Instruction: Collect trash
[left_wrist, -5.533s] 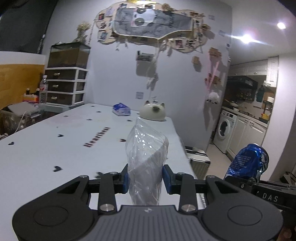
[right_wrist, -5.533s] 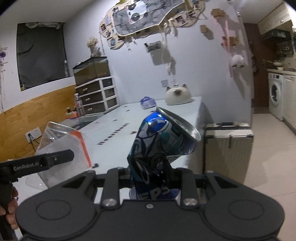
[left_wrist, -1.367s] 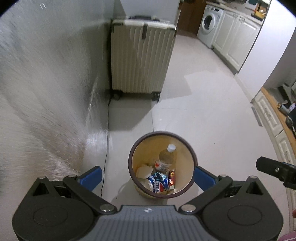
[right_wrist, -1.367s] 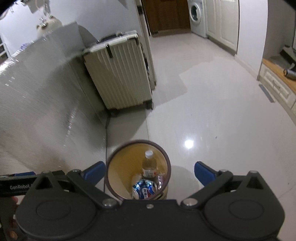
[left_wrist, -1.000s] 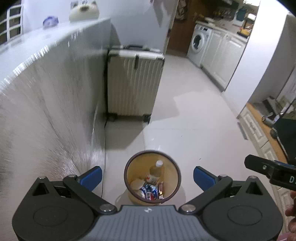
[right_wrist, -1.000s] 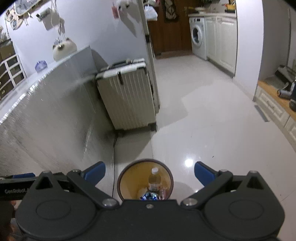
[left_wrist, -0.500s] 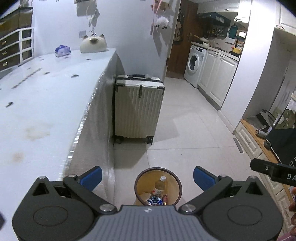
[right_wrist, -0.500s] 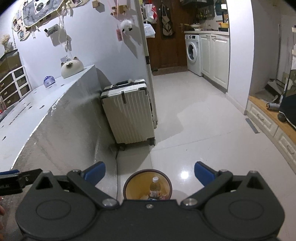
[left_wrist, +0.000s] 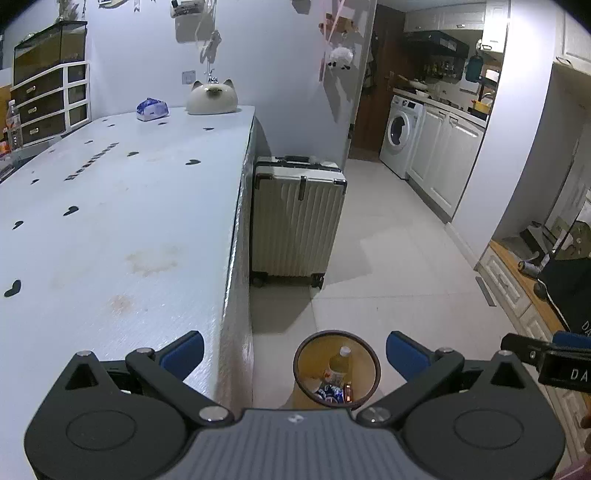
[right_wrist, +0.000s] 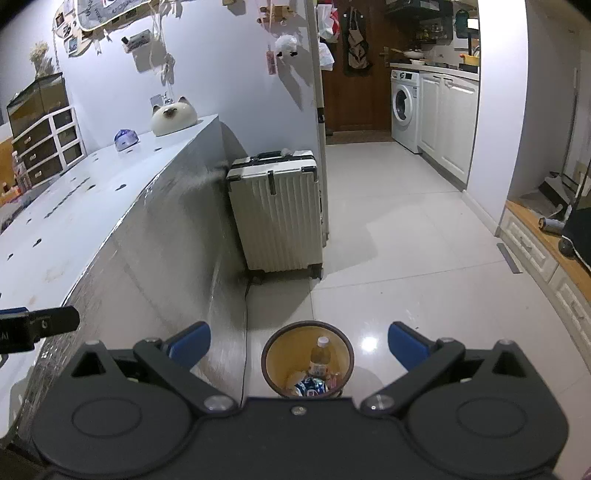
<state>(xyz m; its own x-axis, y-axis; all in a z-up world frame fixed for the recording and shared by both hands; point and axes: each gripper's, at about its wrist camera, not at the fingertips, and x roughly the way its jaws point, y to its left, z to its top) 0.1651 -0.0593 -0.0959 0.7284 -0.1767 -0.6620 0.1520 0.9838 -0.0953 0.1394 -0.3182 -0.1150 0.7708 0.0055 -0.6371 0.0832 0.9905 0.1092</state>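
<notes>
Raised since a moment ago: both grippers, bin now smaller below. Left gripper (left_wrist: 294, 354): jaws wide apart, empty. Right gripper (right_wrist: 299, 345): jaws wide apart, empty. Bin (left_wrist: 306, 384): on floor beside table (left_wrist: 110, 229); holds bottle (left_wrist: 339, 365), crushed can (right_wrist: 310, 386), scraps. Suitcase (left_wrist: 295, 218): upright beyond.

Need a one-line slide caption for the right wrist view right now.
Open right gripper above the trash bin holding a bottle and crushed can, beside the suitcase.

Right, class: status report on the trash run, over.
Left gripper and right gripper open, empty. Waste bin below holds bottle and crushed can. Nothing obstructing.
</notes>
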